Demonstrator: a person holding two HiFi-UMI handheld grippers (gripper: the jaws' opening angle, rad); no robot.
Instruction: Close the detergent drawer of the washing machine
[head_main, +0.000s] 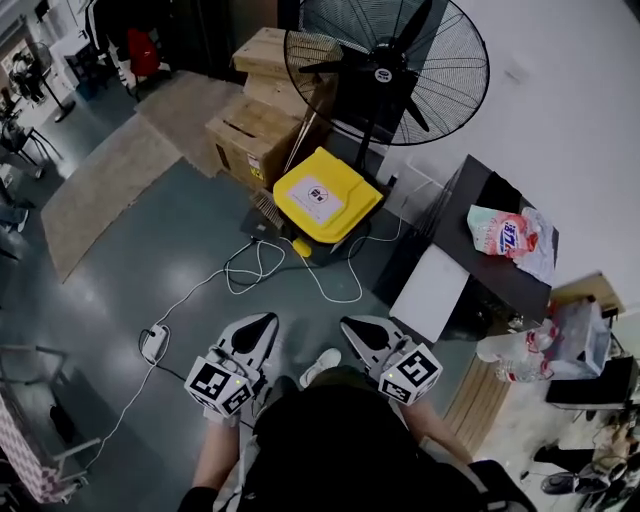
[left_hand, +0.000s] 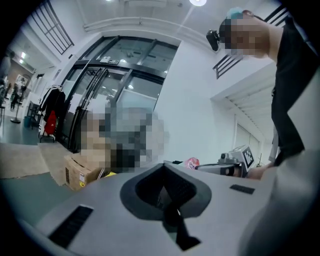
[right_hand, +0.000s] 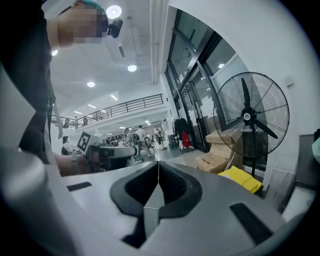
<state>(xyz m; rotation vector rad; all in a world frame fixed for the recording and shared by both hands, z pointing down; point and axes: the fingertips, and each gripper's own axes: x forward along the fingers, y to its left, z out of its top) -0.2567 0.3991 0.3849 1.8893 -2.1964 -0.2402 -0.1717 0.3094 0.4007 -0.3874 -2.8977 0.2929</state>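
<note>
lt: bright indoor, ceil. lamps (right_hand: 114, 11) | glare: sheen on floor (head_main: 185, 255) | gripper views: fisheye, dk corners

grey floor (head_main: 180, 240), white wall (head_main: 570, 90), black standing fan (head_main: 383, 72), cardboard boxes (head_main: 255, 135), glass doors (left_hand: 125, 85)

Fan (head_main: 385, 72) top cut off; boxes (head_main: 252, 138) partly behind it.

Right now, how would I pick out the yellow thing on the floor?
Find the big black fan against the white wall. At the foot of its stand, right of the cardboard boxes, sits the yellow container. It alone is bright yellow, with a white label.
</note>
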